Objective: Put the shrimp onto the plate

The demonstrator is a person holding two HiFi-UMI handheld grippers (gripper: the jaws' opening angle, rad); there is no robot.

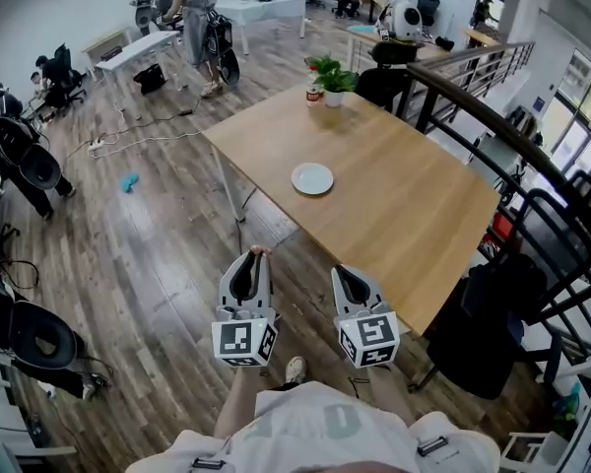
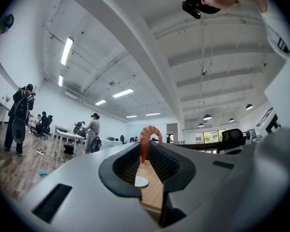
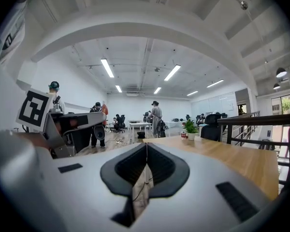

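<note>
Shrimp, a single orange one, is pinched at the tips of the left gripper, whose jaws stand partly apart around it; it is held in the air short of the wooden table. The right gripper has its jaws pressed together on nothing. One white plate lies on the table, well apart from both grippers.

Shrimp mostly hidden between left gripper jaws in head view, plate edge partly masked by a jaw in left gripper view, small can label illegible, standing person cropped at top edge.
</note>
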